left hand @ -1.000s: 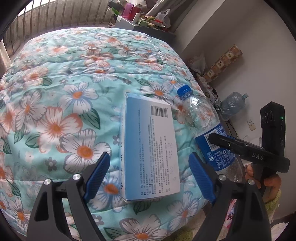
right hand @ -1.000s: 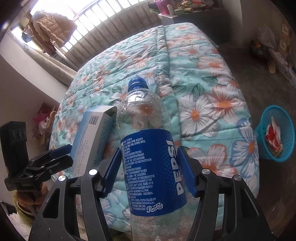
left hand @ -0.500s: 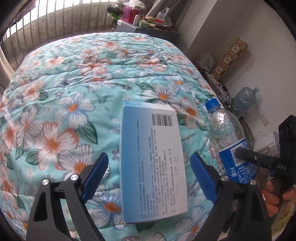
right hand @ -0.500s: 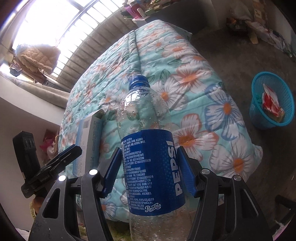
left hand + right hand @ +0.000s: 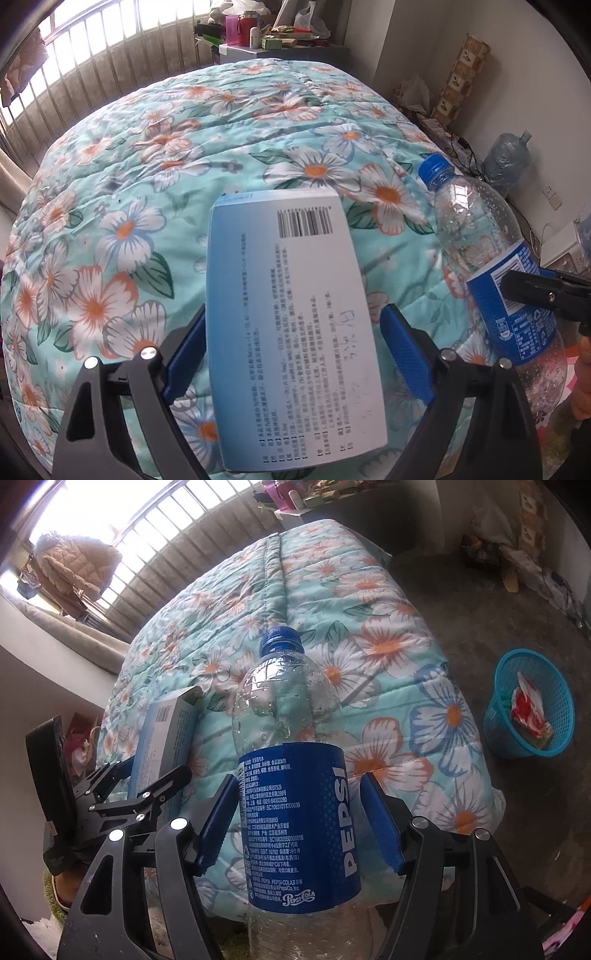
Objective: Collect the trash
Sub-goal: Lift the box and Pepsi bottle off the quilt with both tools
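A clear Pepsi bottle point(image 5: 295, 812) with a blue cap and label stands between the fingers of my right gripper point(image 5: 299, 779). Its jaws are opening: the left pad lies at the label's edge and a thin gap shows at the right pad. A pale blue printed box point(image 5: 291, 369) with a barcode lies near the bed's edge. My left gripper point(image 5: 293, 314) is open around it, the left pad close against its side and a gap at the right. The left wrist view shows the bottle point(image 5: 476, 236) at the right with the right gripper point(image 5: 546, 291) on it.
The bed's floral quilt point(image 5: 147, 184) fills most of both views. A blue mesh basket point(image 5: 498, 734) with wrappers inside stands on the grey floor to the right. A cluttered table point(image 5: 280, 44) stands at the far end, and a large water jug point(image 5: 506, 158) is by the wall.
My left gripper came down closer, so the box now fills the space between its fingers. The right gripper's pads eased slightly off the bottle's label.
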Tool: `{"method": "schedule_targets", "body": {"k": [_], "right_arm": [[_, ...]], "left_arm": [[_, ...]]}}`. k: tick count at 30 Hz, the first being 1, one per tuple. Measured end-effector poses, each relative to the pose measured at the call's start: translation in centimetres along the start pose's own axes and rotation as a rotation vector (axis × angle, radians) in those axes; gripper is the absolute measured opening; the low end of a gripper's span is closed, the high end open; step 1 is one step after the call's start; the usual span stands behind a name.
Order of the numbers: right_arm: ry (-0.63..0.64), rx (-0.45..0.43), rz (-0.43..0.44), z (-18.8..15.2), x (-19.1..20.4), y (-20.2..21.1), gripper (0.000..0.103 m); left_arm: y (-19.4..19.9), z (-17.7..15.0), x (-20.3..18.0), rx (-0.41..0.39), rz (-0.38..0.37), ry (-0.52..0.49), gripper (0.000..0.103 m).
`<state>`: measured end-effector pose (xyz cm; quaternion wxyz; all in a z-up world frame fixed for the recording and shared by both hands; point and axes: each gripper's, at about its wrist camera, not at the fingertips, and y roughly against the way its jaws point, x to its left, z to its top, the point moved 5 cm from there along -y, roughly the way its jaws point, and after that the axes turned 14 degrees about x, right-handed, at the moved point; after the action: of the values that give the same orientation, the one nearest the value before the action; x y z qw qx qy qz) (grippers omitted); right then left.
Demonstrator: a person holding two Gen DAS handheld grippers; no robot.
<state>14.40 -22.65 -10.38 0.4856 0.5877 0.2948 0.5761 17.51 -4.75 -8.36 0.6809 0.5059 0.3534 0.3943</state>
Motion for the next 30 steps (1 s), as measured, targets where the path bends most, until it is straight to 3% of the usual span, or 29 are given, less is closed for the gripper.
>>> {"method": "schedule_targets", "body": {"k": [10, 30], "right_arm": [[0.019, 0.031, -0.012, 0.1, 0.9, -1.2, 0.066], [0.025, 0.018, -0.012, 0.4, 1.6, -1.9, 0.057]], "left_arm": [[-0.4, 0.0, -0.3, -0.006, 0.071, -0.036, 0.081], [-0.5, -0.2, -0.2, -0.018, 0.104, -0.049, 0.076]]}}
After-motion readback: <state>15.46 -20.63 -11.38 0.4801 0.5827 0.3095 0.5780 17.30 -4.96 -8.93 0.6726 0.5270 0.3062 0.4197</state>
